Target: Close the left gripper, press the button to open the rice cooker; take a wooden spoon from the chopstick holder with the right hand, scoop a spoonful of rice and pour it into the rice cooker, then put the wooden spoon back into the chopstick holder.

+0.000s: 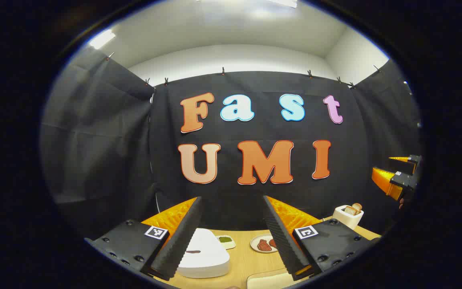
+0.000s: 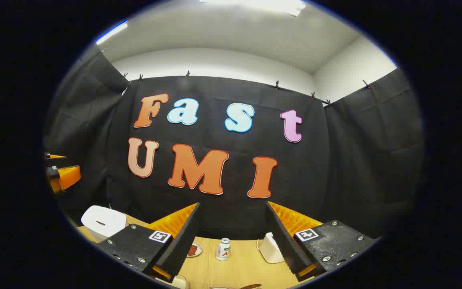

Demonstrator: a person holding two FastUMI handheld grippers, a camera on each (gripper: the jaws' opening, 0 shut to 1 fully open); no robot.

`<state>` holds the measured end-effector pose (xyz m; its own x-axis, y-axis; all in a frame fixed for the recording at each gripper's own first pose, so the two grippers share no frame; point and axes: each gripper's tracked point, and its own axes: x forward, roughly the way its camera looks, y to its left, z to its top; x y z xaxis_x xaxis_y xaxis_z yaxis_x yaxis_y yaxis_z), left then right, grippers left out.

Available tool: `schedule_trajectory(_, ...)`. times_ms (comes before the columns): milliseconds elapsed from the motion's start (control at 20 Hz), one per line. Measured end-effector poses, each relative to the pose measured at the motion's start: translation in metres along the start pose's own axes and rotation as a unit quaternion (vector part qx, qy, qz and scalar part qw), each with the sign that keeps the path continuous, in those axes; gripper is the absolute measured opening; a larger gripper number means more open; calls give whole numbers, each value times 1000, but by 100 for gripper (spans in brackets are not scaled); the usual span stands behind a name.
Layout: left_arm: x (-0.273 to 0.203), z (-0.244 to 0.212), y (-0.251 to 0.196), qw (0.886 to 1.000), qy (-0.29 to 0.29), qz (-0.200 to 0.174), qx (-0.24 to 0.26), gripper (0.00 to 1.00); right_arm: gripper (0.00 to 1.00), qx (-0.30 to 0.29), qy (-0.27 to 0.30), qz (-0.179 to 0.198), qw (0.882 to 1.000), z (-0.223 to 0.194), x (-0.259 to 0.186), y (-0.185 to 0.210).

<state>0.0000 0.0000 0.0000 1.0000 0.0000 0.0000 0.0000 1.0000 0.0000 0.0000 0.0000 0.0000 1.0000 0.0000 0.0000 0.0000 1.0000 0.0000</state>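
At the bottom of the left gripper view, the left gripper point(image 1: 233, 237) is hovering over the wooden table point(image 1: 243, 263) with its fingers spread wide apart and holding nothing. Between those fingers the white rice cooker point(image 1: 203, 253) is sitting on the table with its lid down. Just past it, a small dish of something green point(image 1: 226, 241) and a plate of reddish food point(image 1: 264, 243) are lying side by side, and a white holder point(image 1: 348, 216) with pale pieces poking out is standing farther right. In the right gripper view, the right gripper point(image 2: 233, 241) is likewise hanging with its fingers parted and empty above a small white bottle point(image 2: 223, 249), while the rice cooker is showing at far left.
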Motion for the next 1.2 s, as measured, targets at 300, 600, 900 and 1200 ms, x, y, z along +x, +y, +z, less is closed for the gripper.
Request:
schedule_trajectory(300, 5, -10, -12, 999, 16, -11, 29, 100, 100, 29, 22, -1, 999, -17, -2, -20)
schedule_trajectory(600, 14, -16, -21, 999, 26, -12, 35, 99, 93, 7, 0, -15, 1000, -8, -3, -34)
schedule_trajectory(900, 23, 2, -10, 999, 5, 3, 40, 100, 97, 1, -12, -16, 1000, -1, -2, -37)
schedule_trajectory(1200, 35, 10, 31, 998, -5, 48, 39, 77, 97, 1, -5, -27, 1000, -7, 0, -46)
